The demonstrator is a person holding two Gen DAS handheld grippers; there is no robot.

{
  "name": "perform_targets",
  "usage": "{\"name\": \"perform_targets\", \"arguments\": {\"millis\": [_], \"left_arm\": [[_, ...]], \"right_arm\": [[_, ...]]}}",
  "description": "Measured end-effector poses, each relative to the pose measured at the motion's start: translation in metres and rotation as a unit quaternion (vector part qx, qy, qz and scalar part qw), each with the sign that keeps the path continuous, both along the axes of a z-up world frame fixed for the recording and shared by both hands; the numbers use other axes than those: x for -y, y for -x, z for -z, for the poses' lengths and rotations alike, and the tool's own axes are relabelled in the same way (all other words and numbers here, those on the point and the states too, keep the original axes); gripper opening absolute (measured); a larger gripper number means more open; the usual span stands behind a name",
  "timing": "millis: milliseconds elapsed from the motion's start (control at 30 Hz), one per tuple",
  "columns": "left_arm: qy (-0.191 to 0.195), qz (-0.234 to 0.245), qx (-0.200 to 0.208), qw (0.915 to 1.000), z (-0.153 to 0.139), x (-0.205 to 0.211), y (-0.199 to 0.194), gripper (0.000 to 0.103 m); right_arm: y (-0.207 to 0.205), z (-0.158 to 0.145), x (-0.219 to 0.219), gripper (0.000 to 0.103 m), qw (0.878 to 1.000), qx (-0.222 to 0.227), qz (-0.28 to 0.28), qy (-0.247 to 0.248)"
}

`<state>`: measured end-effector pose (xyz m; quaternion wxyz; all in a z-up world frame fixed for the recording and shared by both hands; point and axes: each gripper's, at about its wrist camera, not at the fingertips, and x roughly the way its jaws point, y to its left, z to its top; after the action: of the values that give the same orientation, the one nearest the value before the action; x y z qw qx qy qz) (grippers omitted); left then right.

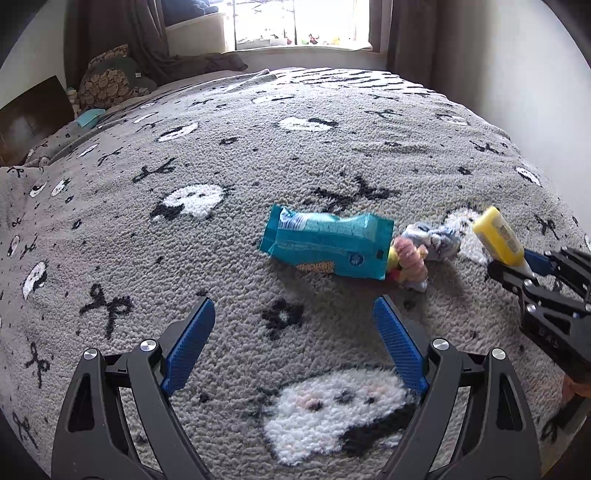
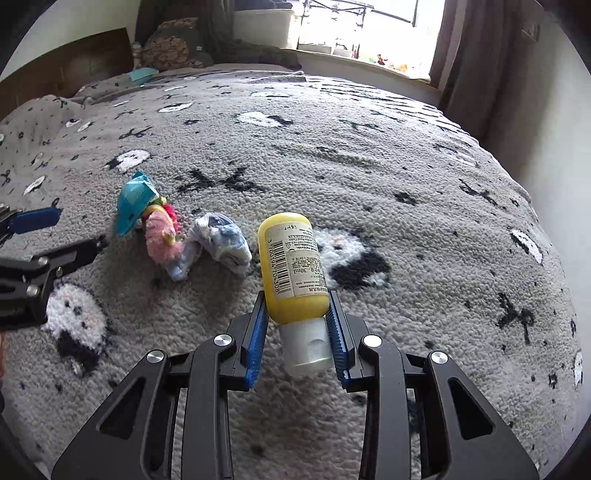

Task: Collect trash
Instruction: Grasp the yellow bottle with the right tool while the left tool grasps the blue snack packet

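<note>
A small yellow bottle (image 2: 291, 266) with a white label and a clear cap sits between the blue pads of my right gripper (image 2: 297, 302), which is shut on its lower body. In the left wrist view the same yellow bottle (image 1: 496, 236) sticks out of the right gripper (image 1: 517, 264) at the right edge. A teal snack wrapper (image 1: 327, 245) lies flat on the grey blanket (image 1: 221, 258), a short way beyond my left gripper (image 1: 293, 314), which stands open with nothing between its fingers. The teal wrapper (image 2: 133, 201) also appears at the left of the right wrist view.
Rolled baby socks, pink (image 2: 160, 232) and pale blue (image 2: 221, 242), lie next to the wrapper. Pillows (image 1: 110, 79) and a wooden headboard (image 1: 33, 114) are at the far left. A window (image 1: 301, 22) with curtains is at the back, a wall on the right.
</note>
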<state>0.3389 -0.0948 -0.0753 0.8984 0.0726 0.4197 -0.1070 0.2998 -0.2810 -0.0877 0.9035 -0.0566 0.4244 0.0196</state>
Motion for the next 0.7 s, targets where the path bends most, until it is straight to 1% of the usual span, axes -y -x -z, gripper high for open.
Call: {"name": "perform_targets", "arguments": {"millis": [133,233,367,467,567,633,700], "left_arm": [[0.009,-0.011,0.011,0.9998,-0.011,0.01,-0.017,0.083],[0.019,-0.019,0.006,0.9996,-0.013,0.018,-0.031,0.083],[0.026,-0.021,-0.013,0.9994,-0.007,0.032,-0.047,0.083],[0.01,-0.032,-0.027,0.9991,0.003,0.039,-0.058,0.083],[0.009,-0.033,-0.041,0.9986,0.011,0.041,-0.065,0.082],[0.015,-0.028,-0.051,0.9982,0.014,0.039,-0.066,0.07],[0.017,-0.033,-0.047,0.9982,0.012,0.035,-0.065,0.054]], "right_arm": [[0.018,-0.005,0.014,0.032,1.0,0.005,-0.001,-0.017],[0.029,-0.009,0.021,0.032,1.0,0.009,-0.004,-0.026],[0.039,-0.013,0.025,0.032,0.999,0.013,-0.007,-0.028],[0.043,-0.012,0.027,0.032,0.999,0.011,-0.008,-0.033],[0.045,-0.011,0.028,0.032,0.999,0.008,-0.008,-0.036],[0.047,-0.01,0.028,0.032,0.999,0.006,-0.009,-0.037],[0.048,-0.009,0.026,0.032,0.999,0.005,-0.011,-0.037]]}}
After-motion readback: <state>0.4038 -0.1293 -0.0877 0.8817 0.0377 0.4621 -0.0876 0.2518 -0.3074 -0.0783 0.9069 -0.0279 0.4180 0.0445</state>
